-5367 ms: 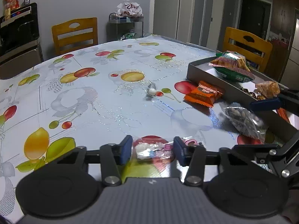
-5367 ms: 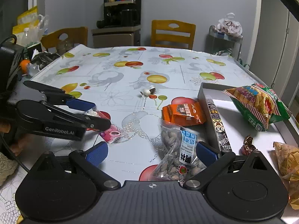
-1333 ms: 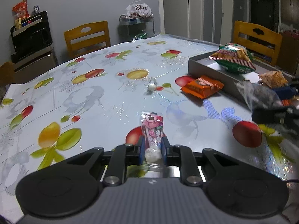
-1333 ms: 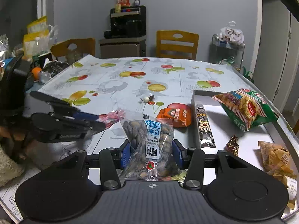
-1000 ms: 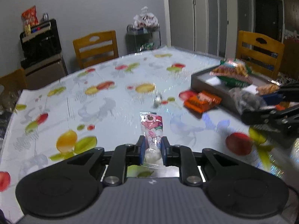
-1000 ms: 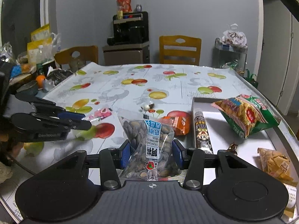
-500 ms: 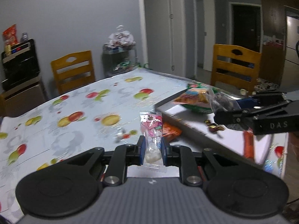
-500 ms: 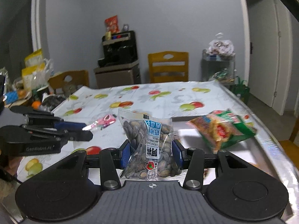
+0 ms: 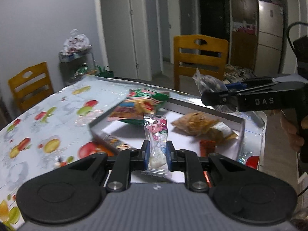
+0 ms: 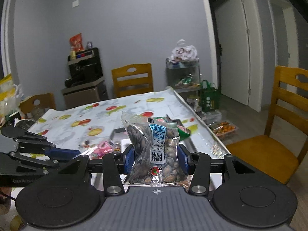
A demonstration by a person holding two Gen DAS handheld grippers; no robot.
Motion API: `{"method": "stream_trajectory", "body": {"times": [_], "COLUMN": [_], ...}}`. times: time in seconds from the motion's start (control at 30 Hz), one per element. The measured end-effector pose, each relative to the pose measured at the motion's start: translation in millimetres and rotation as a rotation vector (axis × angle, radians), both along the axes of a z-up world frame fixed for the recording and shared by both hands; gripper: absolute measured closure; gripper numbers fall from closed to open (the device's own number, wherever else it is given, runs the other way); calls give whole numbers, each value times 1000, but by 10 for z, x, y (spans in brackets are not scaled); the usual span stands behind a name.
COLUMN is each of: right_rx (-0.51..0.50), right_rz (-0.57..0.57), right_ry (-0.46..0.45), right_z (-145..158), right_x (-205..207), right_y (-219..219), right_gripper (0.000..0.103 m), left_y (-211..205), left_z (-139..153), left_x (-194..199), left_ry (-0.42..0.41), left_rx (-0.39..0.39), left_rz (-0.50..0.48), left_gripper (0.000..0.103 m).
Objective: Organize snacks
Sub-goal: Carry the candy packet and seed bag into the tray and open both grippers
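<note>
both tongs loaded over the tray

the left gripper (image 9: pixel 156 154) pinched narrow on a pink candy packet (image 9: pixel 156 134) above the grey tray (image 9: pixel 241 127). the right gripper (image 10: pixel 155 158) clamped a bag of watermelon seeds (image 10: pixel 154 150) upright, above the tray's far side.

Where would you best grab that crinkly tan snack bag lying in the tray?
Probably across its puffed middle, coming down from above. The tan snack bag lies flat in the tray, with its long side running toward the tray's right wall, so jaws closing across the narrow width should catch it. Its flat sealed ends look harder to pinch.
</note>
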State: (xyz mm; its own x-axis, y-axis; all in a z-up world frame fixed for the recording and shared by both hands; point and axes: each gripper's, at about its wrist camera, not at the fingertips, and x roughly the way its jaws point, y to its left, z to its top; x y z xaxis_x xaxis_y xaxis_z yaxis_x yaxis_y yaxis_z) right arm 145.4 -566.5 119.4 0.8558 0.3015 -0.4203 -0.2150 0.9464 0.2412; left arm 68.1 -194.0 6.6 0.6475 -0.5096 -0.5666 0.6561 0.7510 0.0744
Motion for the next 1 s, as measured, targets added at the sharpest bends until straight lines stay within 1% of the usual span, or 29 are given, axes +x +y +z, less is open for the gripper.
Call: {"method": "stream_trajectory", "body": {"times": [0.23,0.4,0.47,0.6,0.7,0.9,1.0], "right_rx": [-8,-22,-24,-46,-76,-101,-103], "right_rz": [71,138,147,159,154,141,138], "right_ry": [45,64,74,88,89,109,113], "right_z": [-176,-239,-253,-283,-303,-335,-332], "right_x": [-84,-131,-116,-65,-33,30,33], "right_y": [14,112,143,232,275,322,330], "right_gripper": [56,56,56,56,56,56,56], "left_y": [-381,-434,-428,-431,-418,-365,-292], "left_z": [-237,-350,-375,-434,-455,-404,-371], "left_x": [151,239,271,292,293,214,203], "left_ry": [71,104,113,109,113,81,94], "left_rx": [38,58,61,83,80,85,74], "left_rz": [-42,-34,-31,-18,-24,-33,-30], "left_gripper": [89,89,89,89,89,88,85]}}
